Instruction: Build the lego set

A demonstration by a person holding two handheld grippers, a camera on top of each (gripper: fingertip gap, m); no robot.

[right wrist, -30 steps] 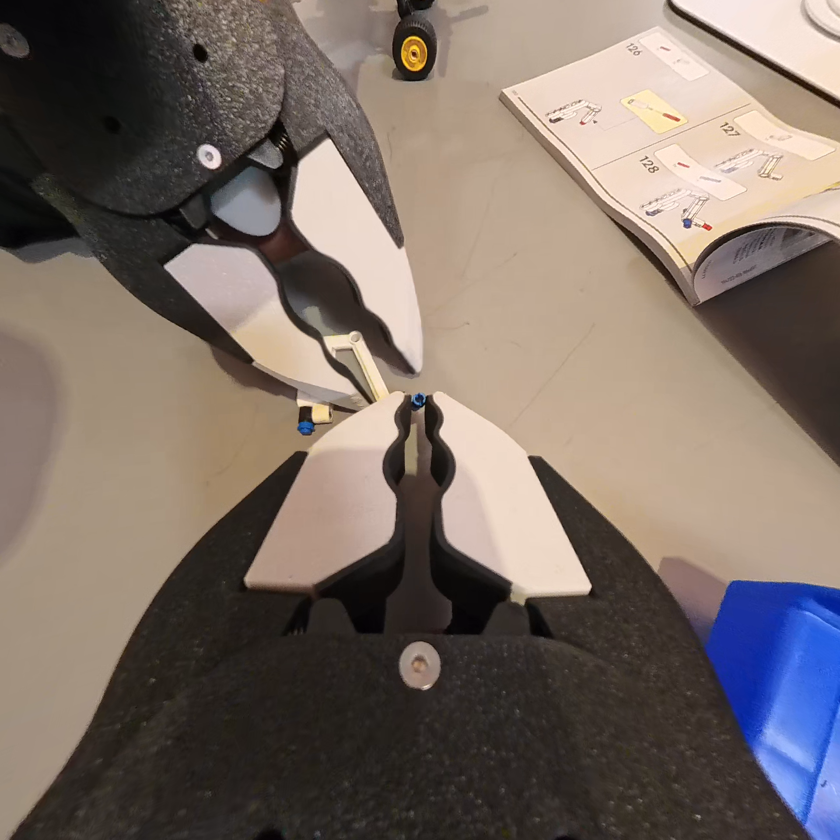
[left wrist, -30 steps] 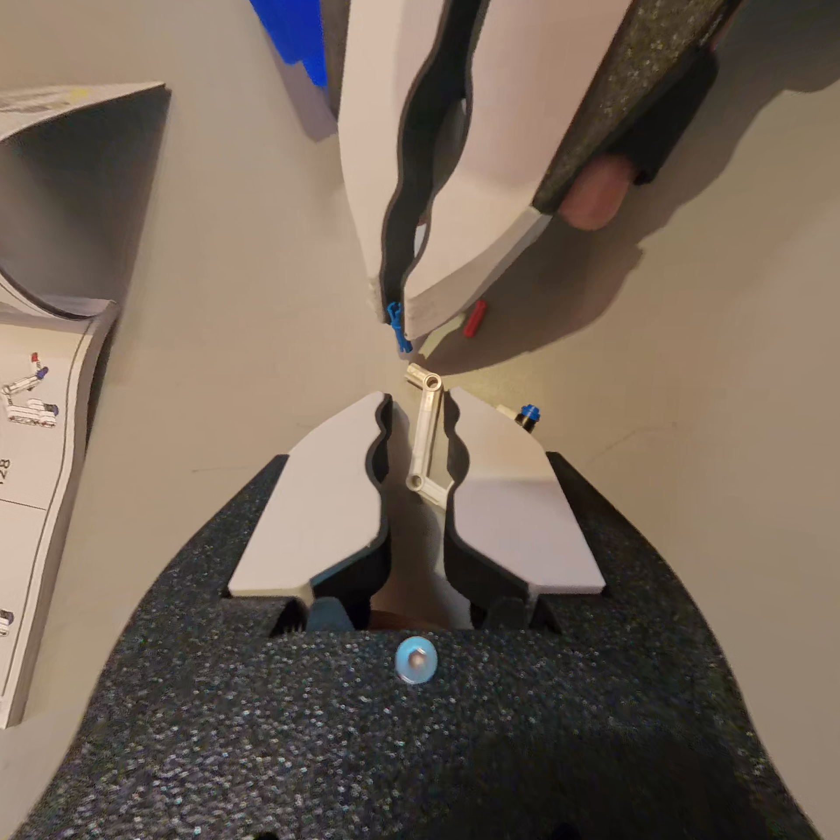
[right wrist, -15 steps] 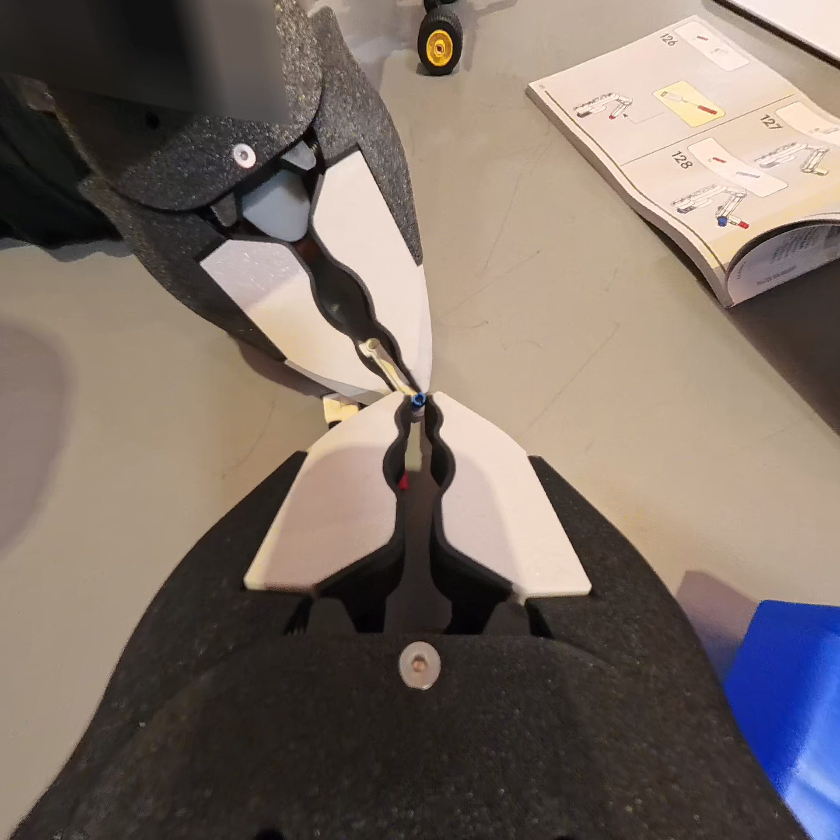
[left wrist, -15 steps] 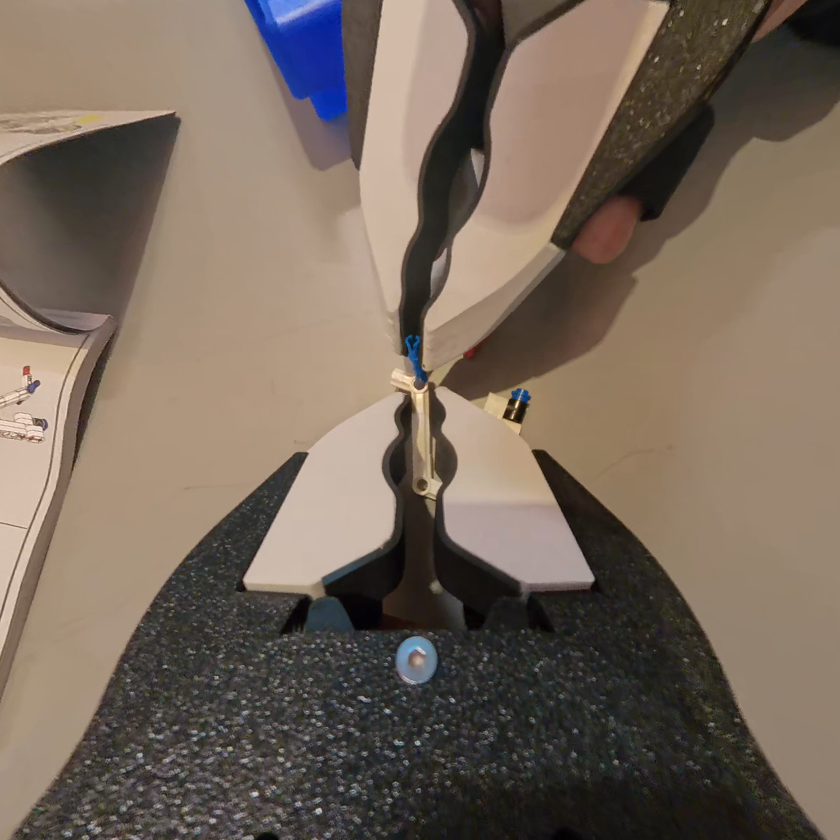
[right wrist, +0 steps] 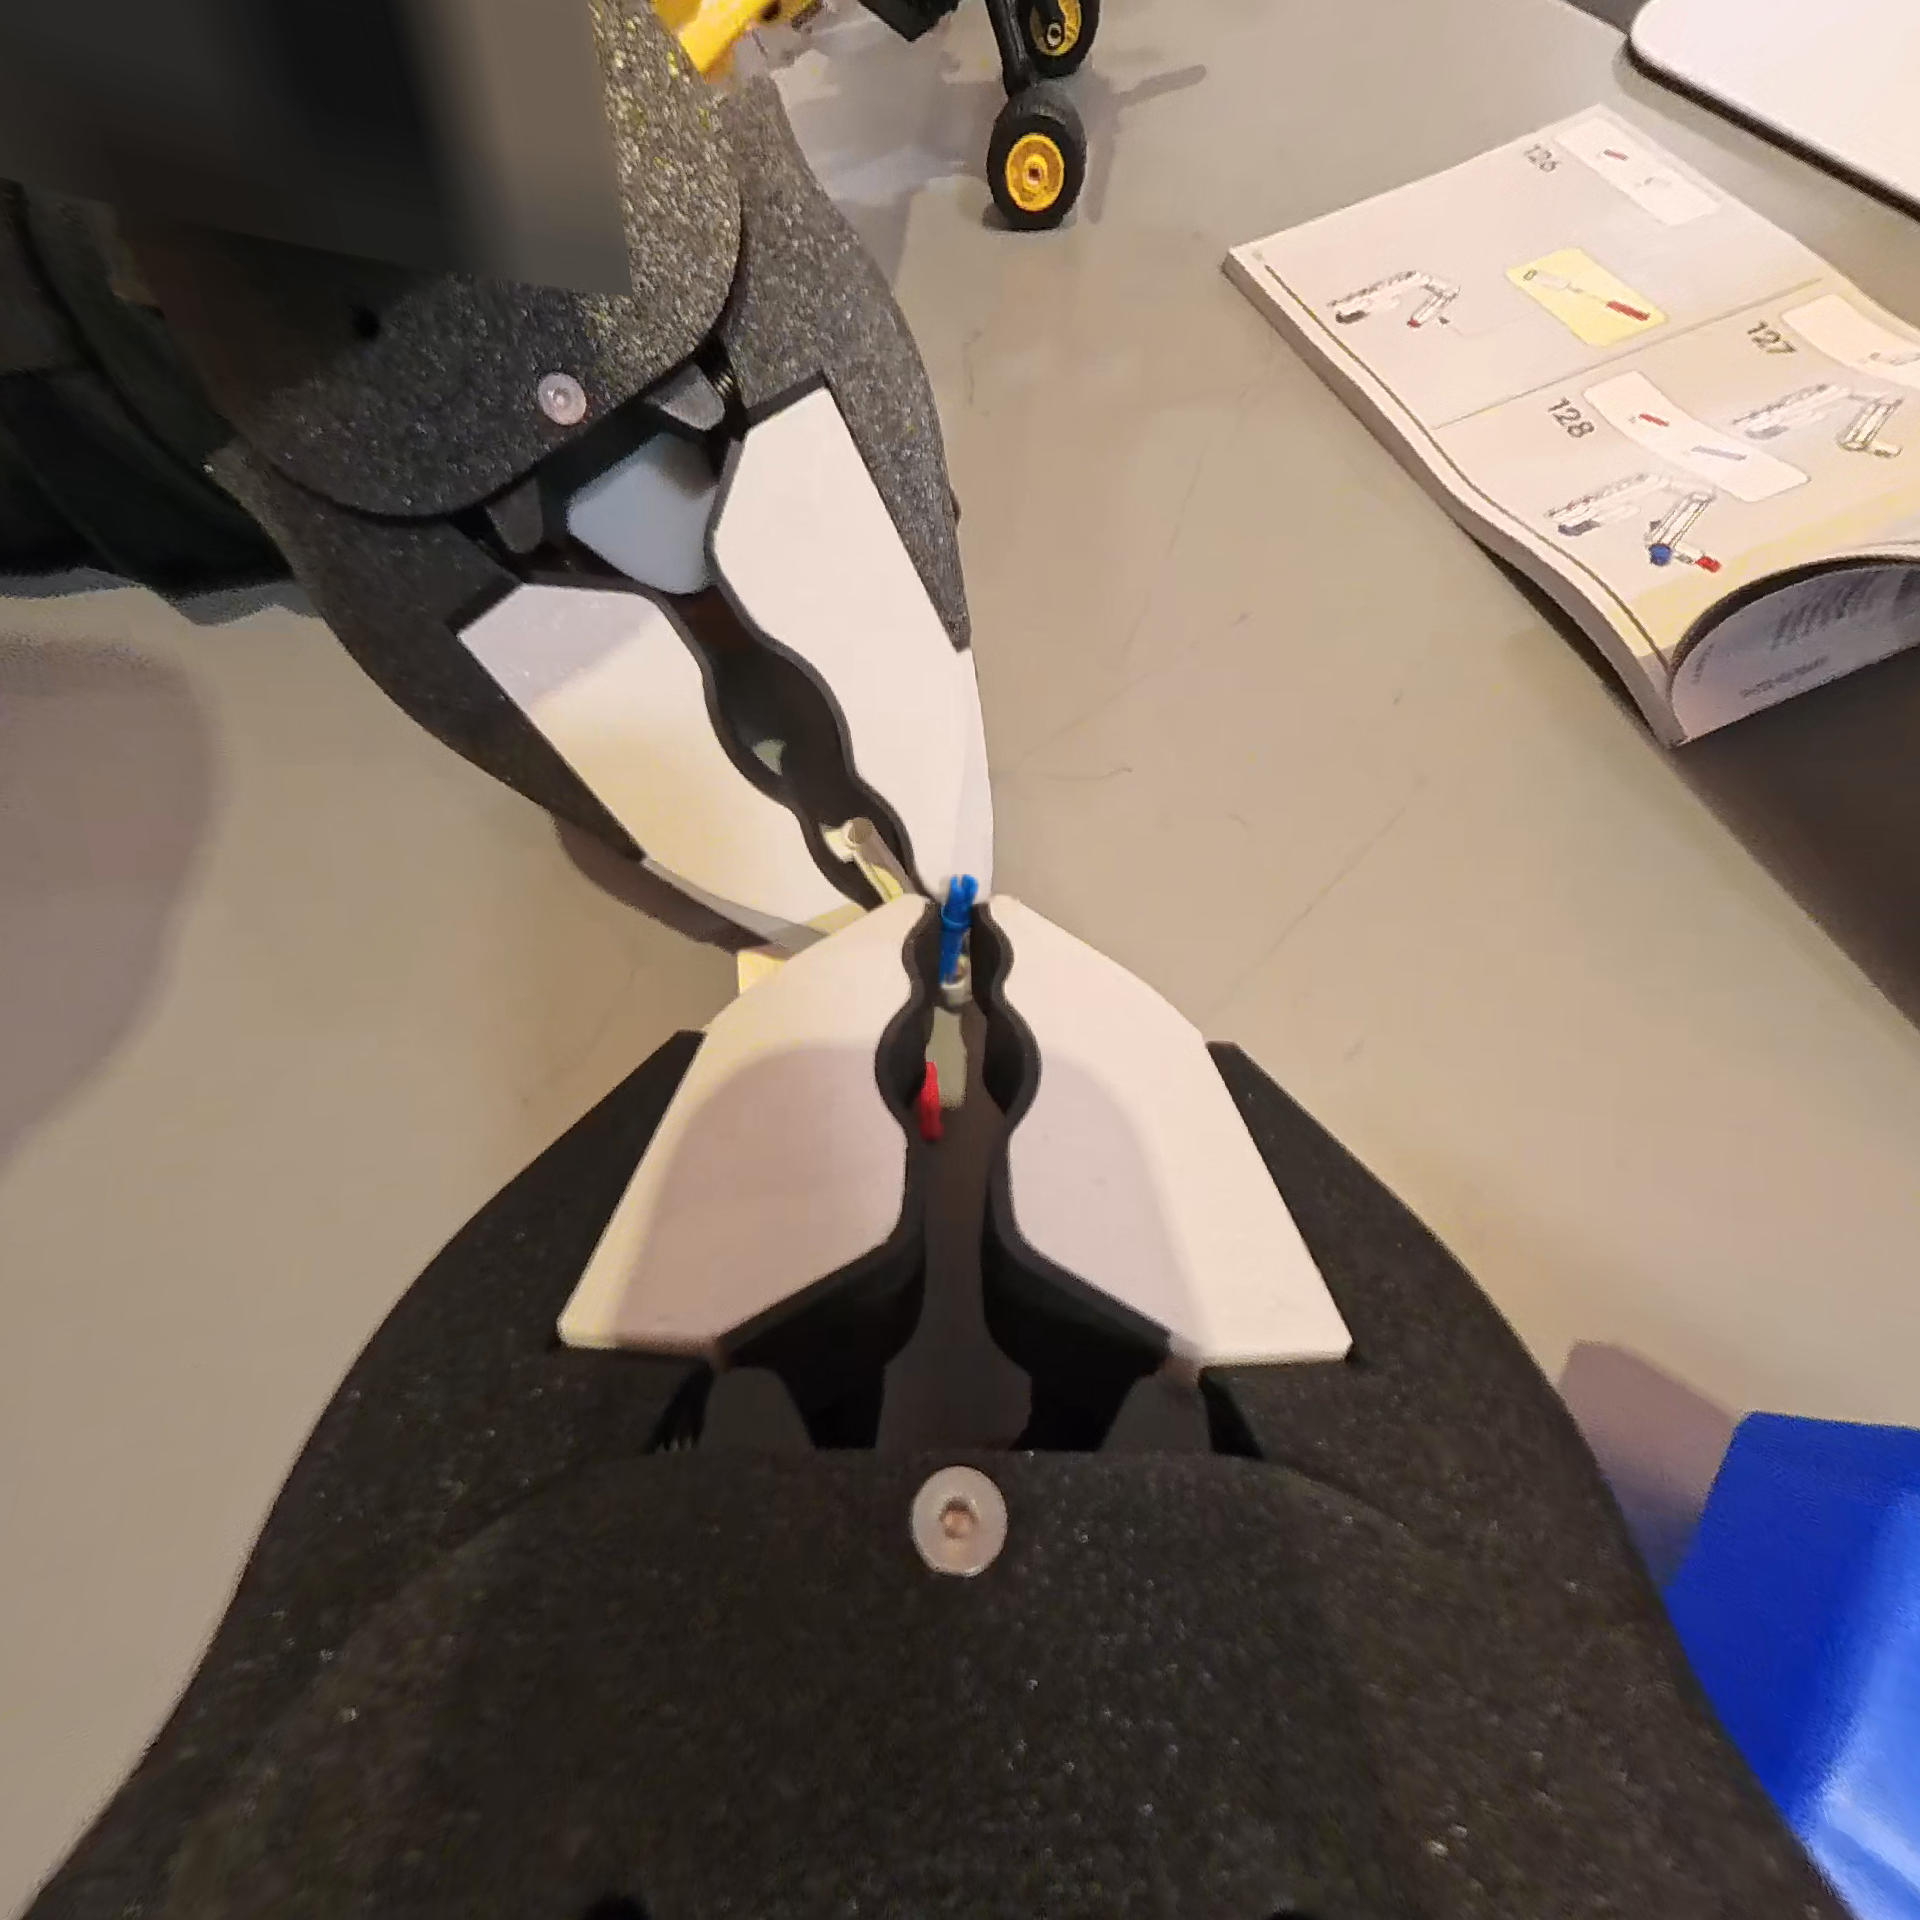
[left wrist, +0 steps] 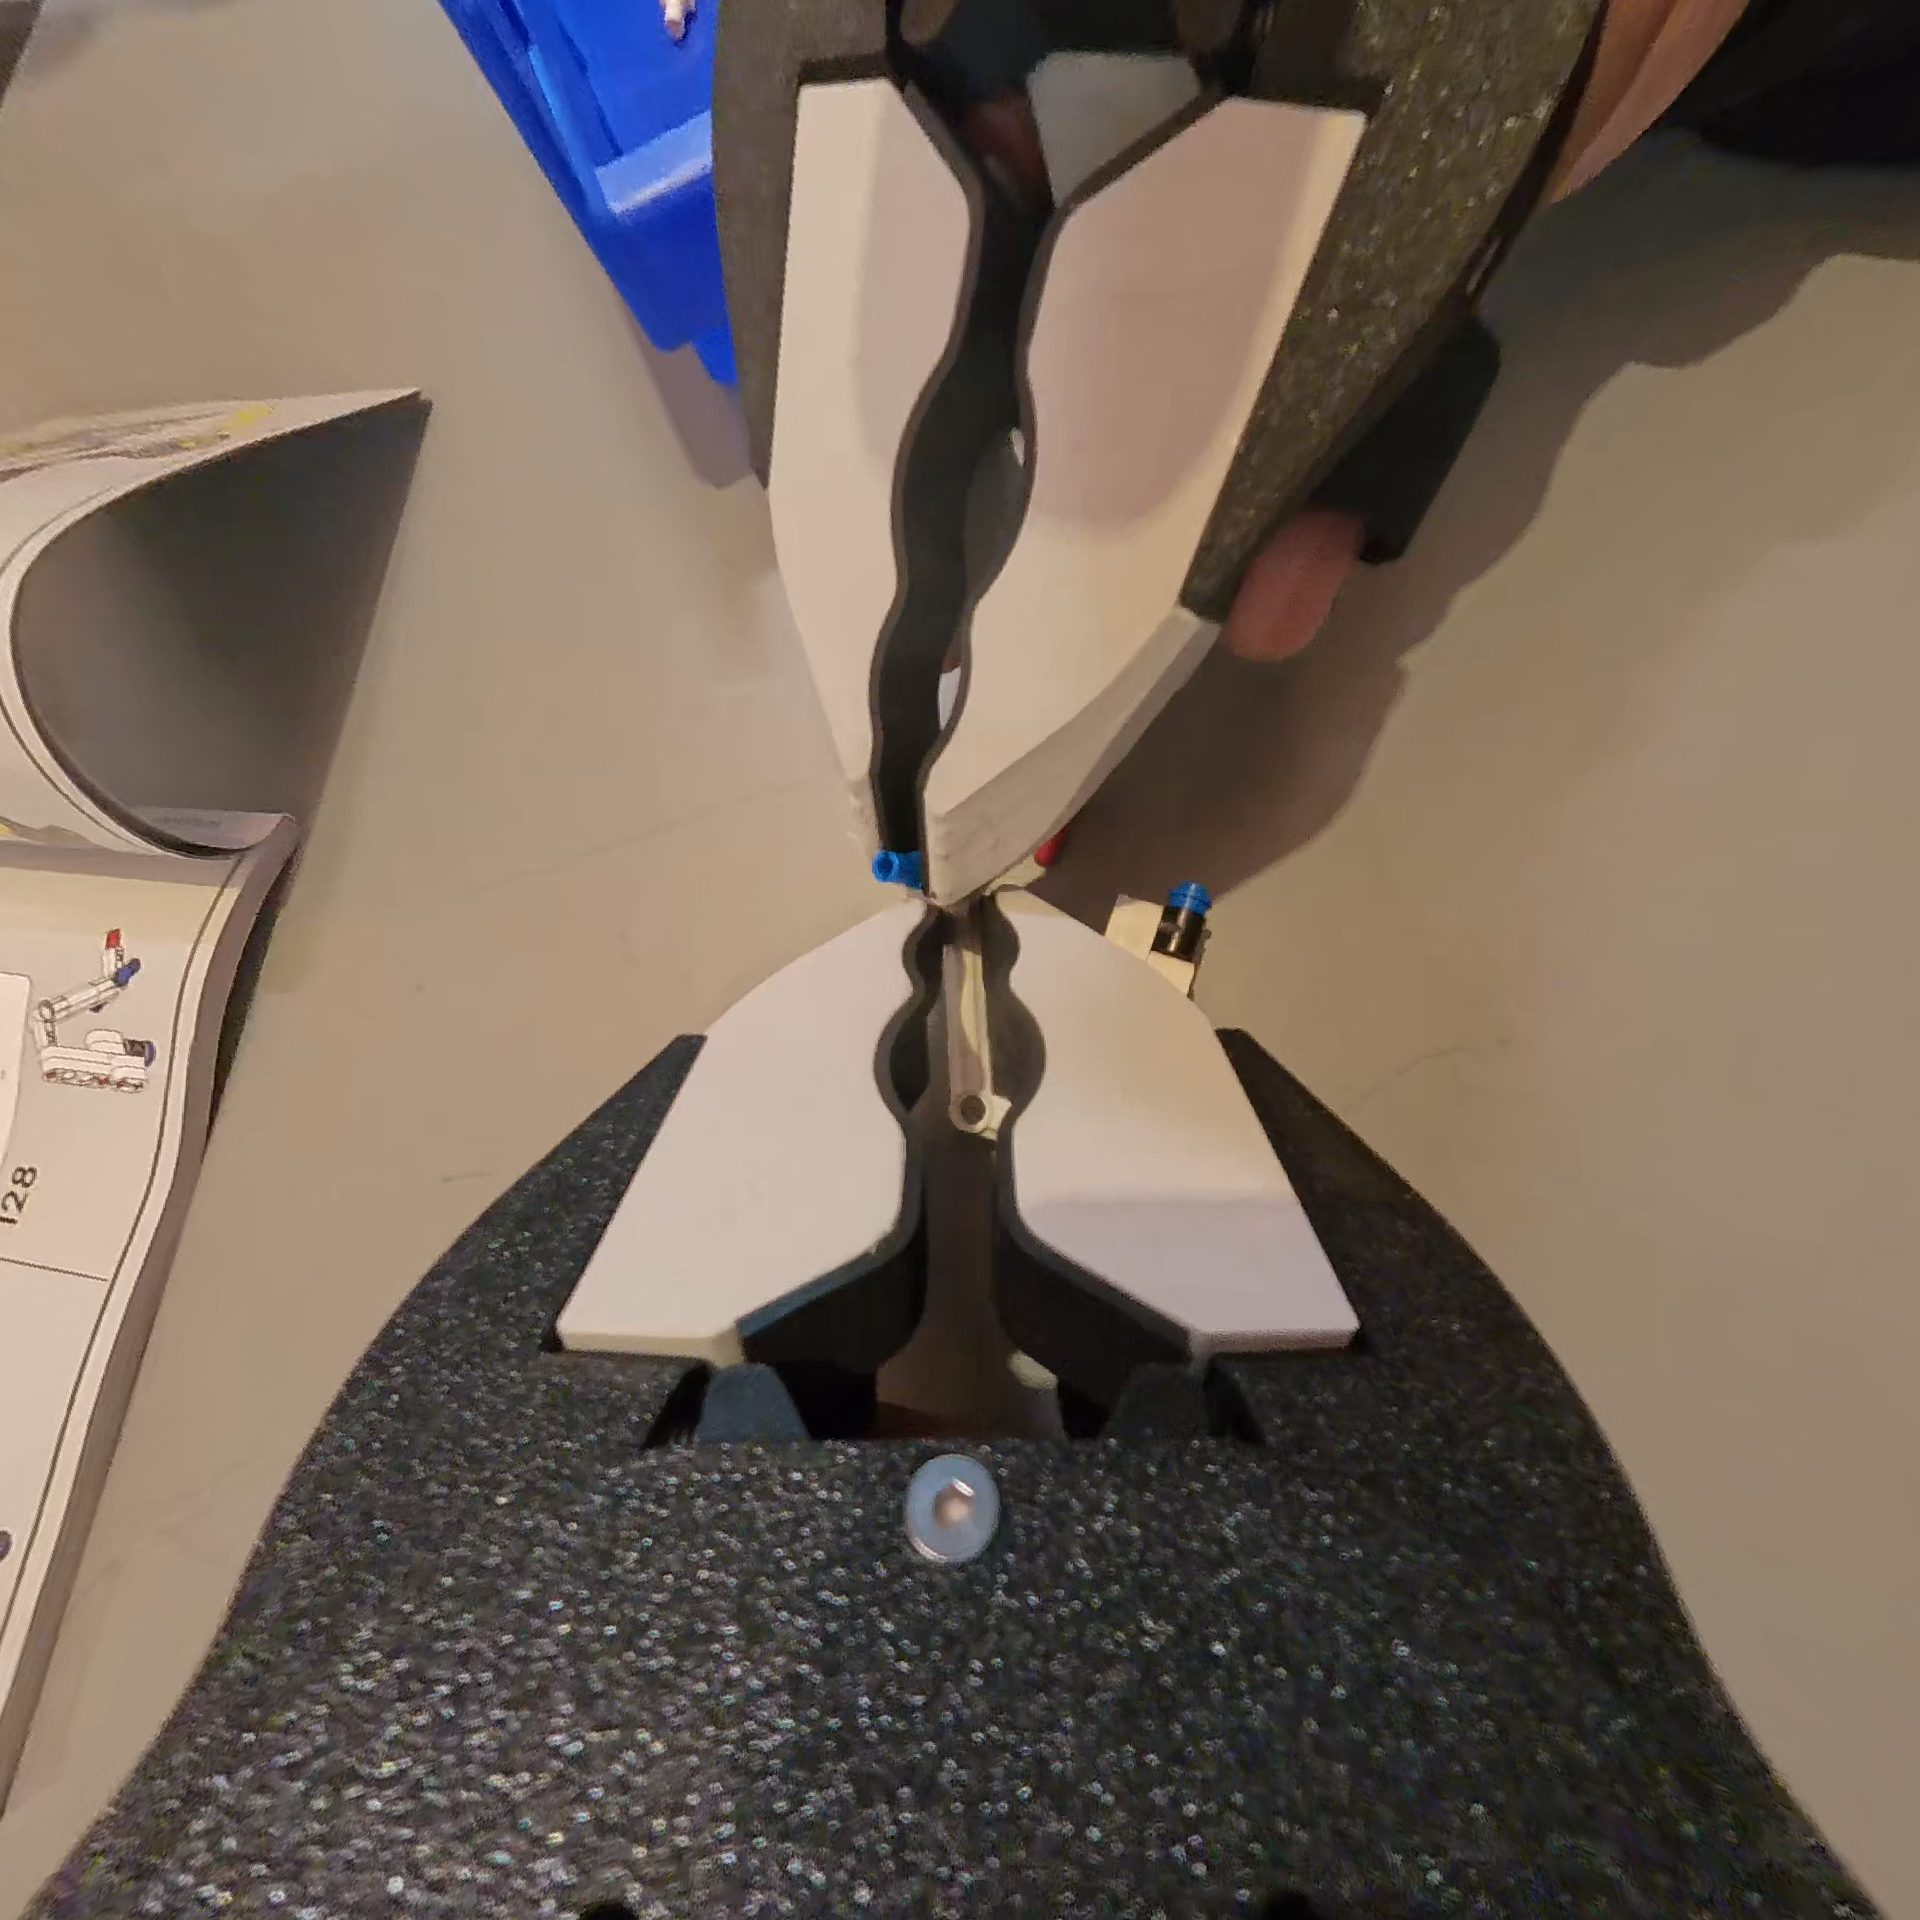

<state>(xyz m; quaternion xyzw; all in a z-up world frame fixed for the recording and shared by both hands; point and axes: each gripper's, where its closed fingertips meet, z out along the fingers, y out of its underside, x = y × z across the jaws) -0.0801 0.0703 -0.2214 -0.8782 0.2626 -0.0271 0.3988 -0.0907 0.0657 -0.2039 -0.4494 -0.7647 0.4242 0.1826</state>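
Left wrist view is showing the left gripper (left wrist: pixel 961 914) clamping a slim white beam (left wrist: pixel 966 1023) edge-on between its two pads, one holed end poking back toward the camera — the pads are pressing on it from both sides. Coming in from above, the right gripper (left wrist: pixel 914 868) is meeting it tip to tip, its jaws nearly together and pinching a small blue pin (left wrist: pixel 894 865) that is sticking out sideways at the very tips. Over in the right wrist view that same blue pin (right wrist: pixel 954 930) is sitting upright between the right gripper's (right wrist: pixel 961 914) pads, with the white beam (right wrist: pixel 871 847) angling in from the left gripper (right wrist: pixel 940 883) right beside it. A red pin (right wrist: pixel 930 1101) is lying on the grey table (right wrist: pixel 1247 935) beneath the right gripper's jaws, and a small white block with a blue-capped black peg (left wrist: pixel 1179 930) is resting just beside the left gripper's right finger. Farther out — an open instruction booklet (right wrist: pixel 1621 416), a blue bin (left wrist: pixel 623 156) and a yellow-hubbed wheel (right wrist: pixel 1036 166) of a model are all sitting on the table.
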